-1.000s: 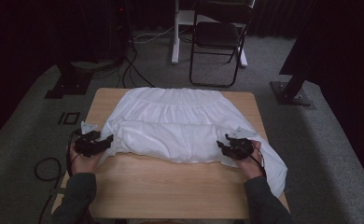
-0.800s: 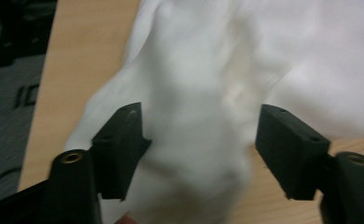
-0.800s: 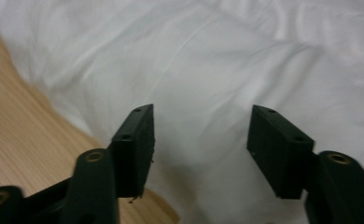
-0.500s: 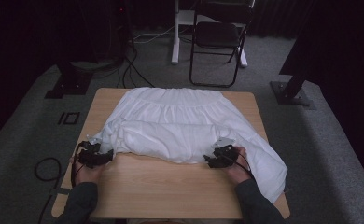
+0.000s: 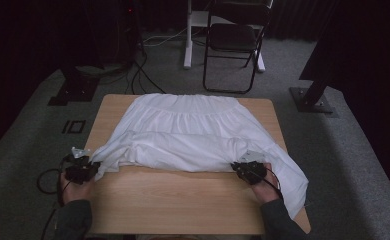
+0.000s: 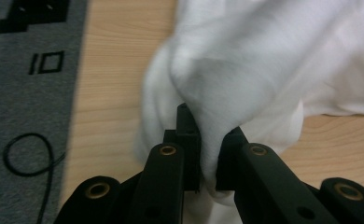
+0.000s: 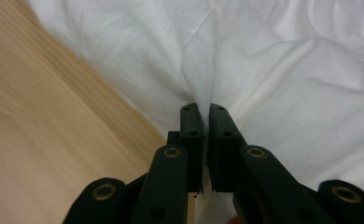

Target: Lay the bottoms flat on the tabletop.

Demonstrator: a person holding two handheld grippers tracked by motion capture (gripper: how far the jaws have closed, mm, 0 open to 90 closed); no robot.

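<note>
A white gathered garment (image 5: 188,135) lies spread over the wooden table (image 5: 183,205), and its right part hangs past the table's right edge. My left gripper (image 5: 94,167) is at the garment's near left corner. In the left gripper view its jaws (image 6: 207,140) have just been closing and now pinch a bunched fold of the white cloth (image 6: 264,56). My right gripper (image 5: 239,168) is at the near right hem. Its jaws (image 7: 206,116) have also just been closing and are clamped on a pleat of the cloth (image 7: 273,70).
Bare tabletop lies between the hem and the near edge. On the floor beyond the table stand a black folding chair (image 5: 233,40), a white post (image 5: 188,30) and two black stand bases (image 5: 73,92) (image 5: 313,100). A cable (image 5: 45,180) loops left of the table.
Both grippers have come toward the near edge, and the left one has also shifted outward. Their jaws, open before, are now closed on the garment's near corners, which are drawn out a little.
</note>
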